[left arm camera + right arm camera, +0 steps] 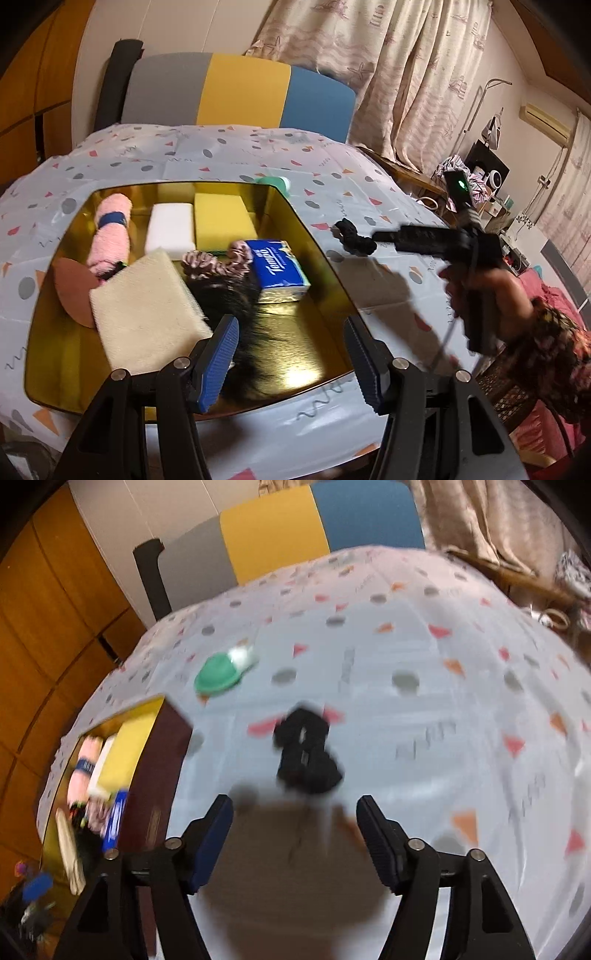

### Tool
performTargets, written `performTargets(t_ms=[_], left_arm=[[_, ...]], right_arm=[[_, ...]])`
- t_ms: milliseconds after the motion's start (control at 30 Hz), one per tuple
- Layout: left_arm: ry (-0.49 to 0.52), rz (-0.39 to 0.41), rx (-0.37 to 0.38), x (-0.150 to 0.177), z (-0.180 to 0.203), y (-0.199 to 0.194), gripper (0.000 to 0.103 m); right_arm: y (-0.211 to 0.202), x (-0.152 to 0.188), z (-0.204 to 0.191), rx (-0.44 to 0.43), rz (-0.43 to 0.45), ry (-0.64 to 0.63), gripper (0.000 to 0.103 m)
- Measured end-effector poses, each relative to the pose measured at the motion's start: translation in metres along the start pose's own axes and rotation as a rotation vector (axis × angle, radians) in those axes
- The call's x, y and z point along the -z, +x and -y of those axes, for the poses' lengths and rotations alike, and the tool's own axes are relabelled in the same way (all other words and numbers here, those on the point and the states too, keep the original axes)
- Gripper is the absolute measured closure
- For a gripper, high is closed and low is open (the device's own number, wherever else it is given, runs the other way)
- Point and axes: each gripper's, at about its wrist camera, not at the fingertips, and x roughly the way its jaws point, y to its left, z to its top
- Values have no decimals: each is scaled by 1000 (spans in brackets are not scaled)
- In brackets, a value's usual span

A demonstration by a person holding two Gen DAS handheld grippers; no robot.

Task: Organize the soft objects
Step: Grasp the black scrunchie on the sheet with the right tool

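A shiny gold tray (295, 218) with rounded corners fills the lower left of the left wrist view, set on a bench (369, 184) under a smooth pale plastic cloth printed with grey dots and red and orange triangles. Inside the tray lie one fluffy pink rolled towel (110, 236) with a blue band, one white foam block (170, 227), one yellow sponge (221, 219), one ribbed cream cloth pad (147, 310), one flat brown oval (72, 291), two ruffled pink-and-brown scrunchies (218, 260), one blue tissue pack (279, 267) and a shaggy black furry piece (243, 306). The left claw (291, 363), at the bottom centre of that view, has ridged blue pads; its jaws stand well apart over the tray's near part, the black fur showing behind them, pressing on nothing. To the right of the tray, out on the cloth, sits one crumpled black scrunchie (304, 753), blurred at the middle of the right wrist view. The right claw (295, 840) is just below it in that view, jaws wide and empty. One green round item (218, 675) with a white part rests on the cloth at upper left of the scrunchie.
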Motion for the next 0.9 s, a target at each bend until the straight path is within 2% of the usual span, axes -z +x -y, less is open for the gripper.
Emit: performTargets(t_ms=[100,200,267,367,533,733,900], left_arm=[[3,-14,2,-3,6,4,43],[13,-26,2,-8,13,7,43],[12,-28,4,-12,14,8,43],[10,-36,-1,-21,17,12,43],[9,-57,-3,-42,23,22,43],[54,-89,-4,-79,40,44,43],[76,-115,-19,-121,53,76,43]], right_arm=[[13,-17,-3,20,13,-44,31],[43,-31,-10,26,-47,-80,37],[58,-33,-14,38,-80,-112,50],[75,-34,-12,75,-115,-132,64],[69,-32,2,60,-145,-128,81],[48,-16,26,15,-187,-50,84],[45,-9,46,-73,-188,94,84]])
